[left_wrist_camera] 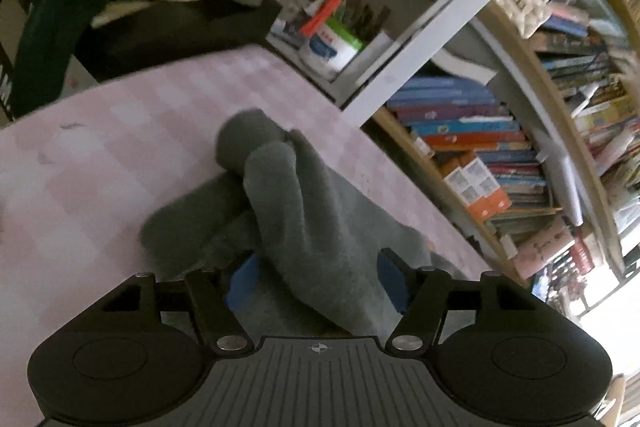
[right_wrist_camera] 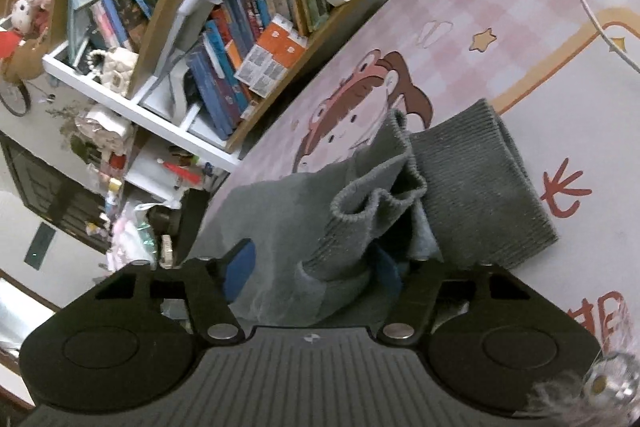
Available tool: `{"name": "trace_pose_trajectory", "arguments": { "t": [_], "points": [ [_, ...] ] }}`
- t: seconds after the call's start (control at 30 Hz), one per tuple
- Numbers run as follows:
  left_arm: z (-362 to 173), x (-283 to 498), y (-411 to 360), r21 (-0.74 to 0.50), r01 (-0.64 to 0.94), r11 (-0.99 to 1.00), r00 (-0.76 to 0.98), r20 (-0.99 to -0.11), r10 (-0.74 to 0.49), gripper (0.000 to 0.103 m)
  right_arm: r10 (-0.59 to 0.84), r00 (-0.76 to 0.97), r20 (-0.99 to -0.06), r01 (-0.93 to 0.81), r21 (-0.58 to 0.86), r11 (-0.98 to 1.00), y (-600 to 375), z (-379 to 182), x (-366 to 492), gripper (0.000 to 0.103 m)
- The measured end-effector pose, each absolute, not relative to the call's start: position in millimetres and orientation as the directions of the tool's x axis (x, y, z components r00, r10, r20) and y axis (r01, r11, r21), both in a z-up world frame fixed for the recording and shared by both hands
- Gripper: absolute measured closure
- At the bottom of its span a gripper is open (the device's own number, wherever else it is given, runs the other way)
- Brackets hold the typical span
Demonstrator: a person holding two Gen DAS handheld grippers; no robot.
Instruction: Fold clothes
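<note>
2 grey socks on your table.
L hand-held gripper point(left_wrist_camera: 316, 279) wide round sock point(left_wrist_camera: 296, 211); R hand-held gripper point(right_wrist_camera: 316, 267) wide round cuff point(right_wrist_camera: 376, 203); 2nd sock point(right_wrist_camera: 480, 183) lies flat on the table point(right_wrist_camera: 580, 131).

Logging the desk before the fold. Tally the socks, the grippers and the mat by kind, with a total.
Grey socks: 2 (flat ribbed sock, open-cuffed sock)
Grippers: 2 (left gripper, right gripper)
Pink mat: 1
Total: 5

Left wrist view, close over grey socks point(left_wrist_camera: 288, 195), facing across pink mat point(left_wrist_camera: 100, 155) towards bookshelf point(left_wrist_camera: 480, 147), right wrist view, equally close, facing same shelf, all three shared.
</note>
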State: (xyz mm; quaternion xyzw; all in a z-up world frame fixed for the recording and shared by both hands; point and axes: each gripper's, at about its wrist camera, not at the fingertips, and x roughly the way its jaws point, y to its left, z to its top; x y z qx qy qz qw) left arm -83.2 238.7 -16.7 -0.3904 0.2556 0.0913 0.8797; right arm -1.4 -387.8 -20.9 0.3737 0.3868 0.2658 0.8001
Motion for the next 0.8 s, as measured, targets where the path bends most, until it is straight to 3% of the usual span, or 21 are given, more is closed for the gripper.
{"name": "trace_pose_trajectory", "arguments": {
  "t": [0.13, 0.2, 0.4, 0.5, 0.6, 0.63, 0.67, 0.7, 0.8],
  "points": [
    [-22, -77, 238, -0.652, -0.376, 0.658, 0.857, -0.515, -0.020, 0.037, 0.668, 0.563, -0.486, -0.102, 0.762, 0.640, -387, -21, 5, 0.074],
    [-22, -76, 236, -0.646, -0.380, 0.662, 0.857, -0.516, -0.012, 0.037, 0.649, 0.617, -0.444, -0.179, 0.725, 0.665, -388, -1, -1, 0.095],
    [-21, -83, 238, -0.679, -0.379, 0.628, 0.869, -0.494, -0.010, 0.037, 0.605, 0.737, -0.301, -0.353, 0.593, 0.724, -395, 53, -21, 0.095],
    [-23, -84, 240, -0.703, -0.377, 0.604, 0.881, -0.473, 0.000, 0.039, 0.560, 0.711, -0.424, -0.274, 0.567, 0.777, -395, 29, -21, 0.095],
    [-24, -84, 241, -0.719, -0.383, 0.581, 0.890, -0.456, 0.022, 0.054, 0.538, 0.647, -0.539, -0.161, 0.594, 0.788, -399, -12, -13, 0.095],
    [-25, -83, 242, -0.730, -0.371, 0.574, 0.897, -0.441, 0.019, 0.069, 0.554, 0.641, -0.532, -0.147, 0.623, 0.768, -402, -23, -13, 0.095],
    [-24, -82, 243, -0.745, -0.351, 0.568, 0.907, -0.420, 0.010, 0.090, 0.563, 0.645, -0.516, -0.142, 0.643, 0.752, -404, -27, -14, 0.096],
    [-24, -81, 244, -0.759, -0.330, 0.562, 0.917, -0.399, 0.001, 0.097, 0.569, 0.648, -0.506, -0.140, 0.655, 0.742, -405, -30, -15, 0.096],
    [6, -96, 229, -0.724, -0.206, 0.659, 0.968, -0.251, 0.026, 0.098, 0.566, 0.647, -0.511, -0.149, 0.643, 0.751, -404, -28, -16, 0.096]
  ]
}}
